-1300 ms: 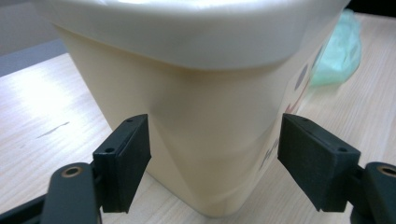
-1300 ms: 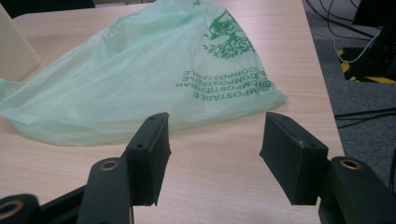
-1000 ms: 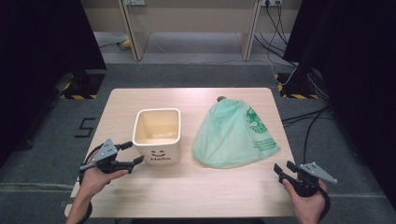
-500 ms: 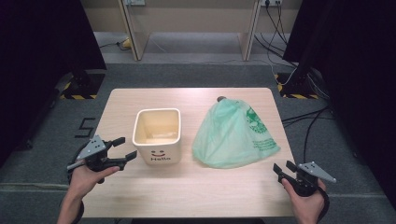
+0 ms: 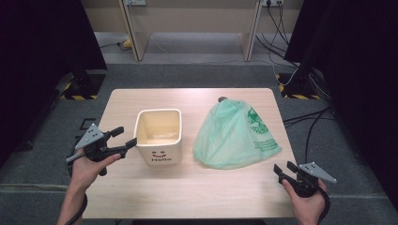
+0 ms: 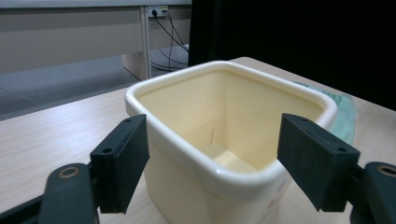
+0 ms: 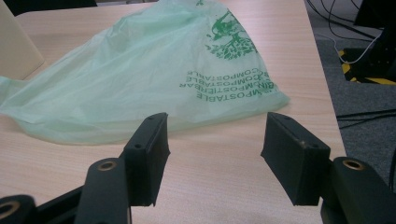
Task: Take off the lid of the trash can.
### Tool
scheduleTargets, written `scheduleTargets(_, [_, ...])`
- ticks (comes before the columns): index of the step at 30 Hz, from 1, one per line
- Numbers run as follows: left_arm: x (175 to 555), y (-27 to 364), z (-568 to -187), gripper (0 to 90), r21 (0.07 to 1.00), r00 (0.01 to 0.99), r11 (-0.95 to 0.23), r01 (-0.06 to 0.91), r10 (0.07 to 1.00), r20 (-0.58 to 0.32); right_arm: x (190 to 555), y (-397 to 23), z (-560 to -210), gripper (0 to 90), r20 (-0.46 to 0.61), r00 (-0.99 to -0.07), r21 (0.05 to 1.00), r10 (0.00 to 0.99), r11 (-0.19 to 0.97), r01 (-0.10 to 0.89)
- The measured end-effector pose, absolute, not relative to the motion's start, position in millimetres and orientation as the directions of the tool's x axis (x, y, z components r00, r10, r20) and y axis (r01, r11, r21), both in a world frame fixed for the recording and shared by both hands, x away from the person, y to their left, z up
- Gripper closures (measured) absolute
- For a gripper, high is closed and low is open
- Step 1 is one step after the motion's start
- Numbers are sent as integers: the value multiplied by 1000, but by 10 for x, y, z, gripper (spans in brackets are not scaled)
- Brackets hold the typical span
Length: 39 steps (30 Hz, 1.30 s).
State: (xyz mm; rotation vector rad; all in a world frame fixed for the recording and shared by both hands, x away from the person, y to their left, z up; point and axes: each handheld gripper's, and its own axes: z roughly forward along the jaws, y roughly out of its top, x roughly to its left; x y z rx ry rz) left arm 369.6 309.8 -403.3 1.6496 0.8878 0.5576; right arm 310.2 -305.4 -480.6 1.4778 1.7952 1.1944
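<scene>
The left tongs (image 5: 121,137) stand wide and hold nothing, their tips just beside the left wall of the bin (image 5: 158,136); in the left gripper view the pads (image 6: 122,164) frame the bin's (image 6: 224,140) near corner without touching it. The right tongs (image 5: 284,169) are also wide and empty, low at the tabletop's (image 5: 197,187) right front corner, pointing at the bag (image 5: 234,133). The bag (image 7: 154,70) lies flat, right of the bin, near it.
</scene>
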Motion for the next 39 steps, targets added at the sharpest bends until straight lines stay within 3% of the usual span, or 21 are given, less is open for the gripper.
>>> scheduleTargets(20, [4280,2920,-3956,352,910,441,-145,388,896,-46,3106,-3053,-4813,401,145,-271,866,952,11,500])
scheduleTargets(39, [4560,2761,-3941,424,866,384,-162,473,922,-37,3111,-3059,-4823,400,153,-274,863,950,6,505])
